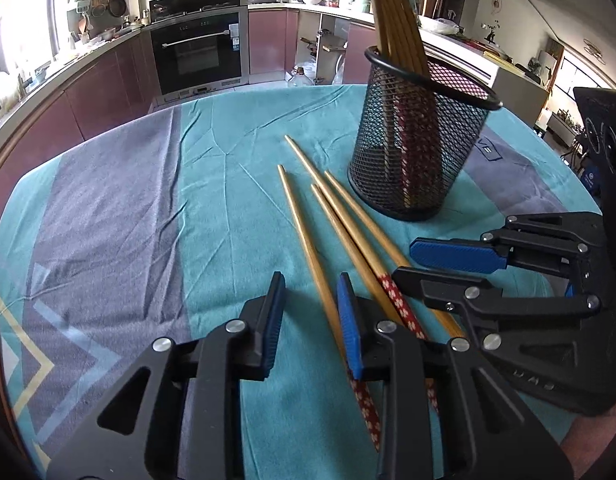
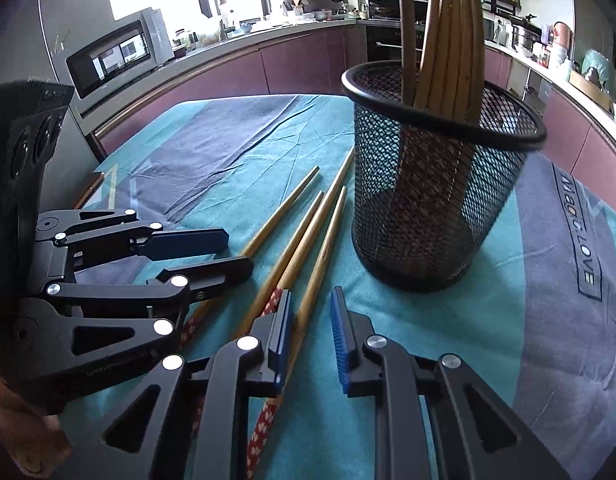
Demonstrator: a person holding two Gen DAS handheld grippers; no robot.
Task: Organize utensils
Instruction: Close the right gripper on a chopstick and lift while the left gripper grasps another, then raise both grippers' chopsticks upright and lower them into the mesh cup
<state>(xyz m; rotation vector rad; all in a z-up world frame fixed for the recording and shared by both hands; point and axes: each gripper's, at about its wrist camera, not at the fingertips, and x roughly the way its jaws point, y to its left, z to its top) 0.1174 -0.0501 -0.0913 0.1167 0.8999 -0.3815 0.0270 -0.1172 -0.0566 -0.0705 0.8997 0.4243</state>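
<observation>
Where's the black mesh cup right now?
The mesh cup stands upright on the teal tablecloth, right of centre in both views, just beyond the four loose chopsticks.

Two handheld grippers, both held low with fingers apart.

The left gripper [image 1: 311,316] points forward with its blue-padded fingers [image 1: 350,320] spread and nothing between them; seen from the right wrist camera it lies at the left [image 2: 231,254], its fingers stacked one above the other. The right gripper [image 2: 311,334] also has a clear gap between its pads, nothing clamped. In the left wrist view it sits at the right [image 1: 440,262], turned sideways with fingers parted.
</observation>
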